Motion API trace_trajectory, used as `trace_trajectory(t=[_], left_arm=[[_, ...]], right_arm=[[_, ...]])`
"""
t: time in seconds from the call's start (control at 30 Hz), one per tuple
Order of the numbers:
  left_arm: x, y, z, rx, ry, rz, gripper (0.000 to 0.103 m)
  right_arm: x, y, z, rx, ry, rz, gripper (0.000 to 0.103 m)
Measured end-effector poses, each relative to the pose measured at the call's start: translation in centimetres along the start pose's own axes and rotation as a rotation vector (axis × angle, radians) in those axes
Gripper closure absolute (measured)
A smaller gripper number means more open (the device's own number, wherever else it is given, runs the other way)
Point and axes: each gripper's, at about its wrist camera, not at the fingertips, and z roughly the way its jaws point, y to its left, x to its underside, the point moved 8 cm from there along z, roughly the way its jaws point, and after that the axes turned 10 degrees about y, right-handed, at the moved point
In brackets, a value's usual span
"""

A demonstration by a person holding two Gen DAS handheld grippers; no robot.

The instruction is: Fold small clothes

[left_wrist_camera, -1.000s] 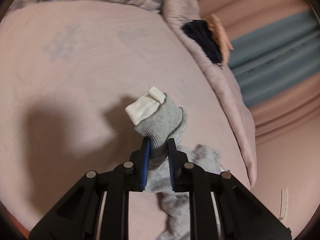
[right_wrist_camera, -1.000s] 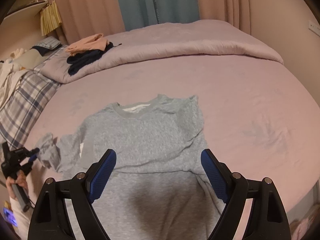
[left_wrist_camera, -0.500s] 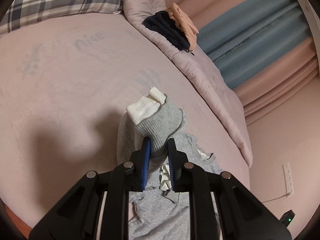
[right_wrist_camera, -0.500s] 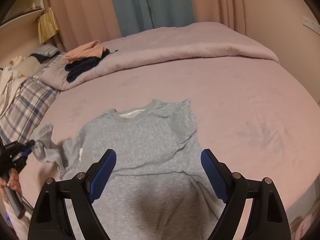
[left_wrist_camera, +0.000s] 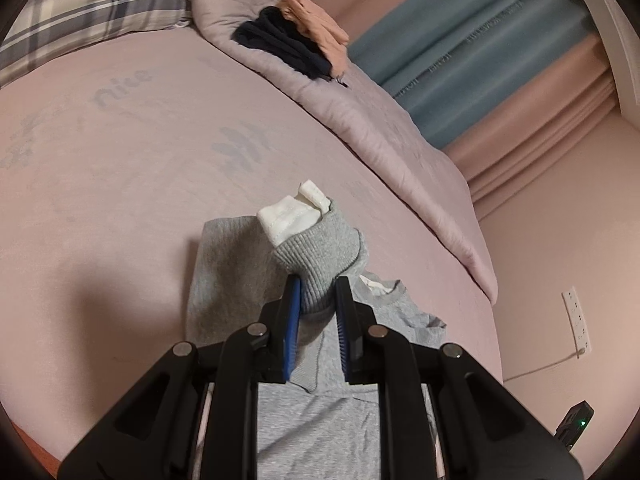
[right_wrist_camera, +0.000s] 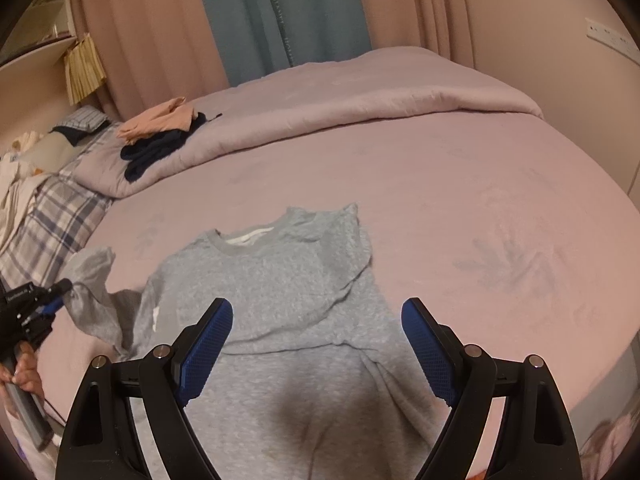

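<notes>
Left gripper (right_wrist_camera: pixel 60 288), tilted down, clamps the ribbed cuff (left_wrist_camera: pixel 320 252) of the grey knit sweatshirt (right_wrist_camera: pixel 288 300), sleeve lifted off the pink bedsheet (right_wrist_camera: pixel 500 200). Right gripper (right_wrist_camera: pixel 318 344) hovers wide open, empty, above the sweatshirt's body; bare sheet beyond.

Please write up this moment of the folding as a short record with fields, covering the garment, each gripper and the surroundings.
garment: grey sweatshirt, spread front-up on the bed, neckline away from the right camera
left gripper: shut on the sleeve cuff, a white inner cuff poking out, sleeve lifted off the bed
right gripper: open, above the sweatshirt's lower body, holding nothing
other clothes: dark garment and peach garment on the rolled duvet
backdrop: pink and blue curtains
</notes>
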Motion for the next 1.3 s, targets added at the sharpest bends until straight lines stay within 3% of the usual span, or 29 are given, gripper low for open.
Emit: trace_trajectory(t=[0.57,1.3], left_arm=[[2.7,-3.4,5.2,-0.015,0.121,0.096,0.089],[7.8,-2.6,14.0,-0.105,0.31,0.11,0.088]], right_arm=[[0.3,-1.0,0.2,-0.012,0.008,0.026,0.017],[0.5,-1.1,1.7,-0.054,0.058,0.046,0.017]])
